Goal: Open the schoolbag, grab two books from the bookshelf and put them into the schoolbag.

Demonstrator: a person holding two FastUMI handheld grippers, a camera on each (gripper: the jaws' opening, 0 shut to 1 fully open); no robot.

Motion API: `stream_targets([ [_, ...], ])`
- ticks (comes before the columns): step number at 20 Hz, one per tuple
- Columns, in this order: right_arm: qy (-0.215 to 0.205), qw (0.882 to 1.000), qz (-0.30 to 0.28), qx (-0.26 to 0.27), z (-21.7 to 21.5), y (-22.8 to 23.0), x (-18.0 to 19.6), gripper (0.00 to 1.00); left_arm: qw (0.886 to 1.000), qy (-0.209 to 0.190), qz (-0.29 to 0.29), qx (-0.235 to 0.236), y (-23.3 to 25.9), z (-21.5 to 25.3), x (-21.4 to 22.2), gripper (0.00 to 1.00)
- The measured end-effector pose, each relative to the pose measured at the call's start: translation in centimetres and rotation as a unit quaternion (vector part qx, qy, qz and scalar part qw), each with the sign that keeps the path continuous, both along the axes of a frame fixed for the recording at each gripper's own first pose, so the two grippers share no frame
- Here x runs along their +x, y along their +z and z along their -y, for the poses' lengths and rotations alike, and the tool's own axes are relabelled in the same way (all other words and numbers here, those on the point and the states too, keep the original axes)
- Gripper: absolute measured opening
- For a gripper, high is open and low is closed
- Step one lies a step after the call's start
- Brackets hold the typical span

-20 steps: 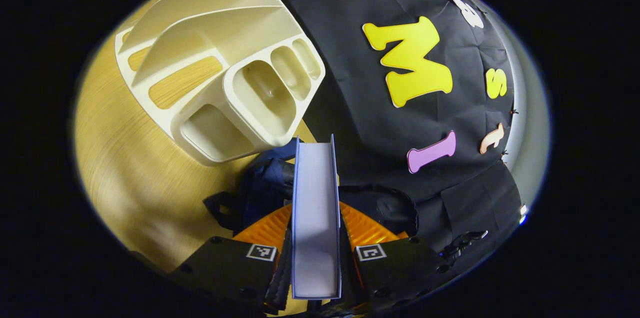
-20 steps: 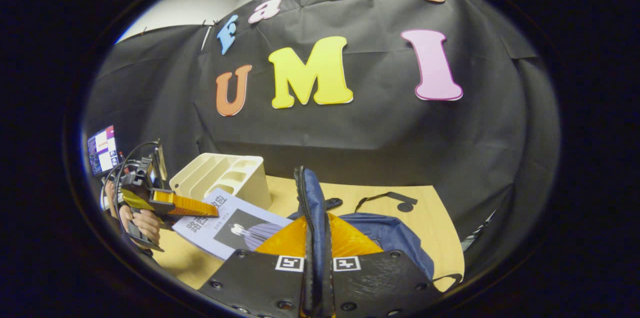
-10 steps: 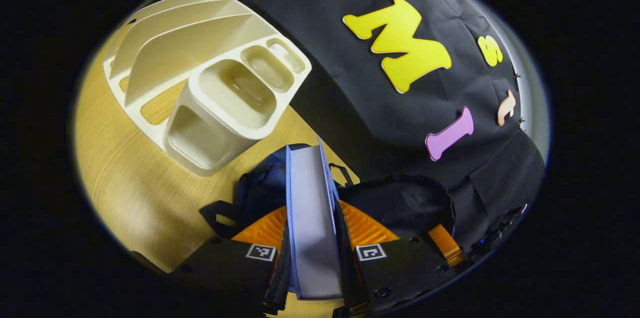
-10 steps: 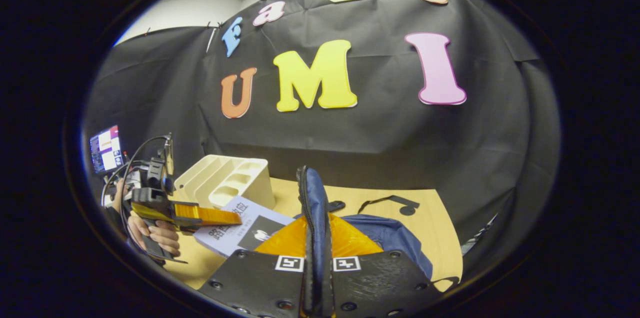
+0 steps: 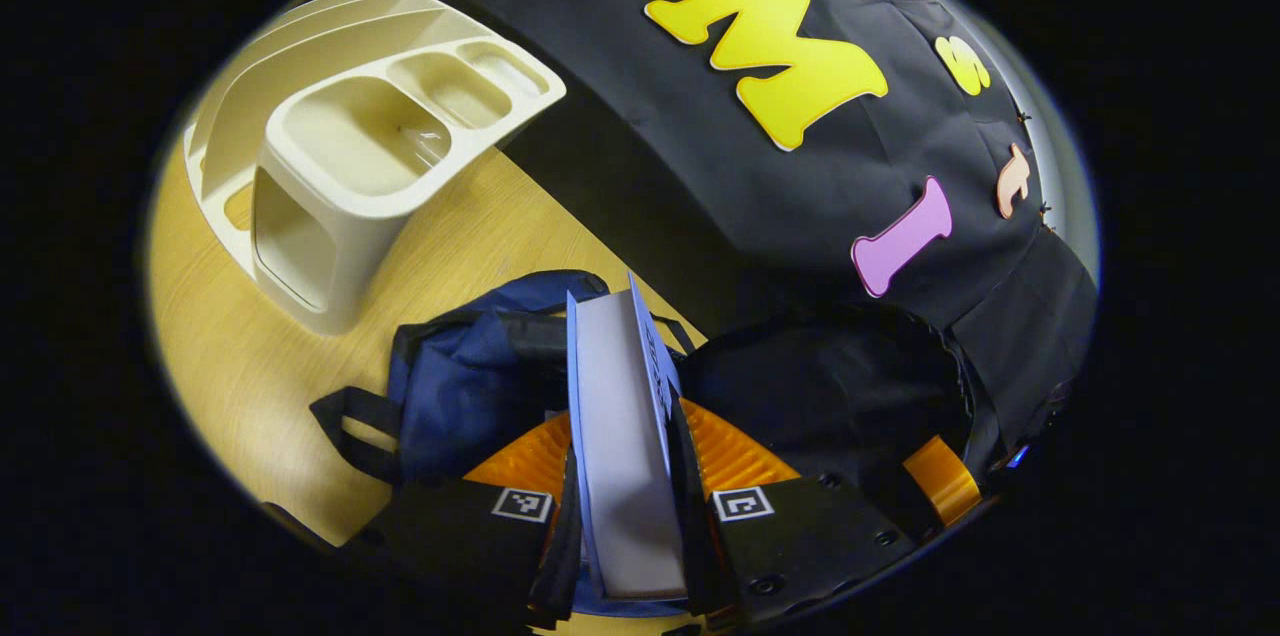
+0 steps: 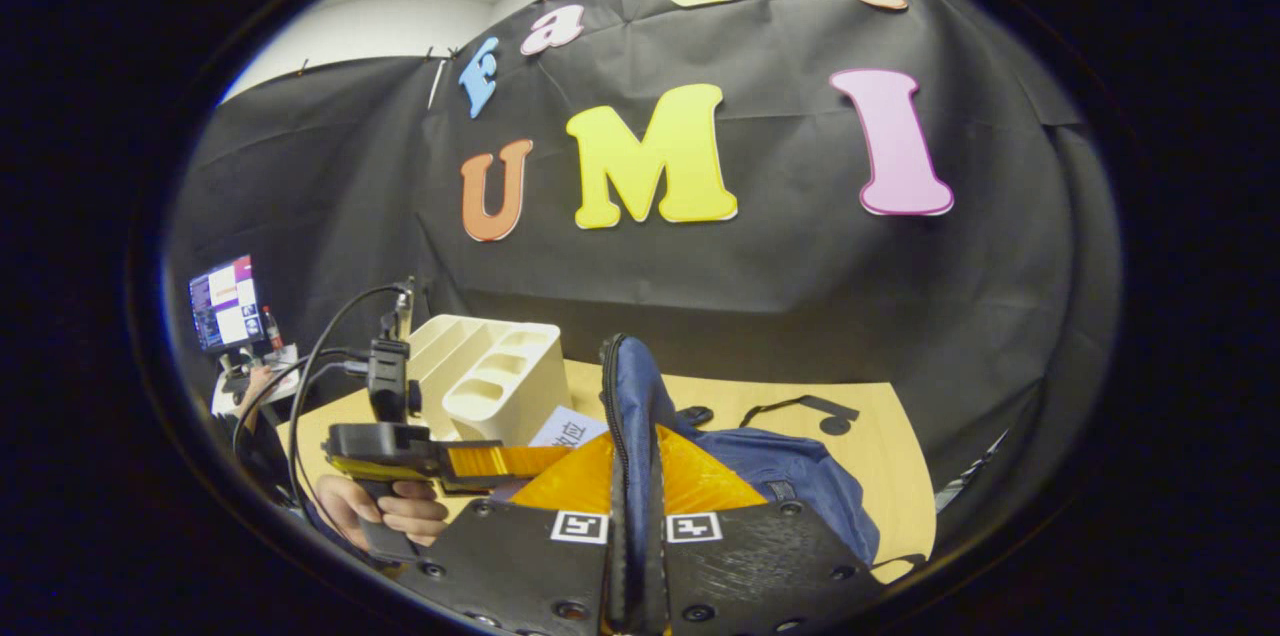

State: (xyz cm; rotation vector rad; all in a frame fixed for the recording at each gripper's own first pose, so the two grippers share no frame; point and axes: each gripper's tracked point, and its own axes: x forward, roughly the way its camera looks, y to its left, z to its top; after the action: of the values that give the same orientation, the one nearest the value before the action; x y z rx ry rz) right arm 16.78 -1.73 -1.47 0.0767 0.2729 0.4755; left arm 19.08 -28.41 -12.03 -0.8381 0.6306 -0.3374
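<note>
The bag [image 5: 470,386] lies on the counter [image 5: 240,346], its rim pinched upright in the right gripper [image 6: 632,516], jaws clamped. At 9 o'clock in the right gripper view, a hand [image 6: 385,511] levels the left gripper [image 5: 628,476], jaws clamped on a book [image 5: 622,436] edge-up over the bag's mouth. The shelf [image 5: 340,146] stands at 10 o'clock.

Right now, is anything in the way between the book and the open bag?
Nothing I can see. The left gripper holds the book just above the bag's dark opening. The right gripper pinches the bag's zipper edge and lifts it, keeping the bag open.
</note>
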Motion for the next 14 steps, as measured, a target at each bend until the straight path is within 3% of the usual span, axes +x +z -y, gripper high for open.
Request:
stream_targets([
  [8, 0.0, 1.0, 0.014, -0.005, -0.7, 0.6, -0.5, 0.07, 0.999, 0.0, 0.0, -0.041, -2.2, 6.0, 0.7, 0.44],
  [14, -0.005, 1.0, 0.011, -0.001, -0.5, 0.0, -0.1, 0.06, 0.999, 0.019, 0.008, -0.043, -3.6, 7.0, 1.3, 0.45],
])
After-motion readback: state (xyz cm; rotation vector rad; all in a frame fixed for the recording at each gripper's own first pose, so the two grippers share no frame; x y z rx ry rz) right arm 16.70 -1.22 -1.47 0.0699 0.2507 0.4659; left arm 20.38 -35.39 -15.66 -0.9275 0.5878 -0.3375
